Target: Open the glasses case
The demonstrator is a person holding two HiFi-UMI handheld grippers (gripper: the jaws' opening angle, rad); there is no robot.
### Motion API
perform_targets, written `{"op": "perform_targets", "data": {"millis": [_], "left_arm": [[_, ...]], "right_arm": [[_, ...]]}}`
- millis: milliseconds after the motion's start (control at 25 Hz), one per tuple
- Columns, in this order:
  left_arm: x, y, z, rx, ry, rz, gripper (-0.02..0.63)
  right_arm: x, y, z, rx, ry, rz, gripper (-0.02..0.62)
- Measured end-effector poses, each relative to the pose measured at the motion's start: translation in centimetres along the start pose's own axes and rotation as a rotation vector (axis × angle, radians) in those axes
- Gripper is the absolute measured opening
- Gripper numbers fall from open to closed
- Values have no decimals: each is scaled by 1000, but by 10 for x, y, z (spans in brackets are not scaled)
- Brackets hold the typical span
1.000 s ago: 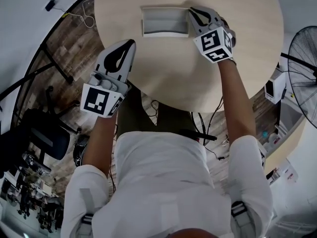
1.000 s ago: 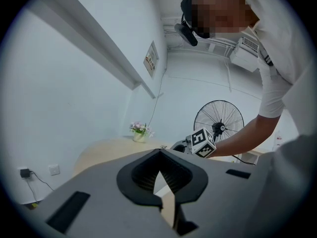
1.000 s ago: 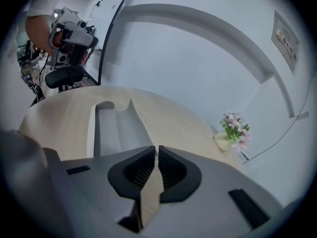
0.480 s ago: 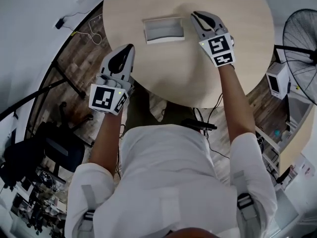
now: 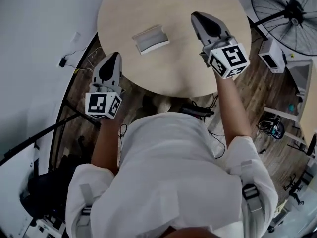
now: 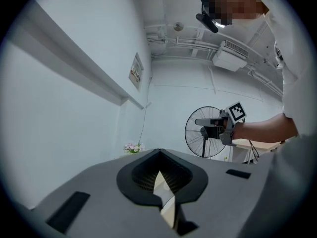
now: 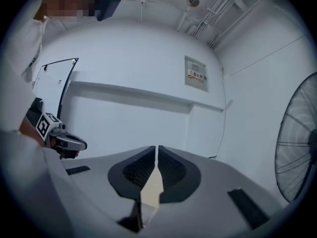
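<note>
Opening step looks done, nothing left to grasp
The glasses case (image 5: 151,38) lies left of the table (image 5: 183,68) centre, seemingly already open; left gripper (image 5: 113,57) and right gripper (image 5: 196,17), both raised, jaws pressed together, empty

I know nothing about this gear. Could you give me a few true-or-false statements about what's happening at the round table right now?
1. The glasses case lies on the round table. True.
2. The right gripper is clamped on the case. False: it is apart from the case, jaws together on nothing.
3. A fan stands on the floor beside the table. True.
4. The left gripper has its jaws wide apart. False: they are together and empty.
</note>
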State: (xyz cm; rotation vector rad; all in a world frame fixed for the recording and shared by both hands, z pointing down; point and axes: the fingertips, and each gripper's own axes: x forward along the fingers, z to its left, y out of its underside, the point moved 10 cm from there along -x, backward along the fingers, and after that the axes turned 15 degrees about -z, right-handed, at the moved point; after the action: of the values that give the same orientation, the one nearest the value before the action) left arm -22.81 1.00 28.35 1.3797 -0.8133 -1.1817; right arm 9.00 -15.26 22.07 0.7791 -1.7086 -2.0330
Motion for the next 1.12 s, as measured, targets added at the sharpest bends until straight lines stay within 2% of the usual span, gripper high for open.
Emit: {"op": "perform_targets", "data": {"millis": [160,360,560,800,1000,1120], "left_arm": [[-2,-21,-5,14,48,-32,14],[-11,-42,-20,20,50,-69,14],[-27,-45,-44,-1,24,-50,14],[-54,-41,-97,-33,12,-5,14],[-82,-27,-147,-88,-7,32,14],[-99,-26,-179,-85,-1,49,14]], "right_arm": [[-57,-36,17,-4,138,-78,34],[-121,-43,43,21,234,-120,28],[-172,-30,61,100,265,-98,27],[-232,-17,72,156,283,-35,26],[-289,-18,71,193,256,14,26],[-323,-20,71,212,239,18,25]]}}
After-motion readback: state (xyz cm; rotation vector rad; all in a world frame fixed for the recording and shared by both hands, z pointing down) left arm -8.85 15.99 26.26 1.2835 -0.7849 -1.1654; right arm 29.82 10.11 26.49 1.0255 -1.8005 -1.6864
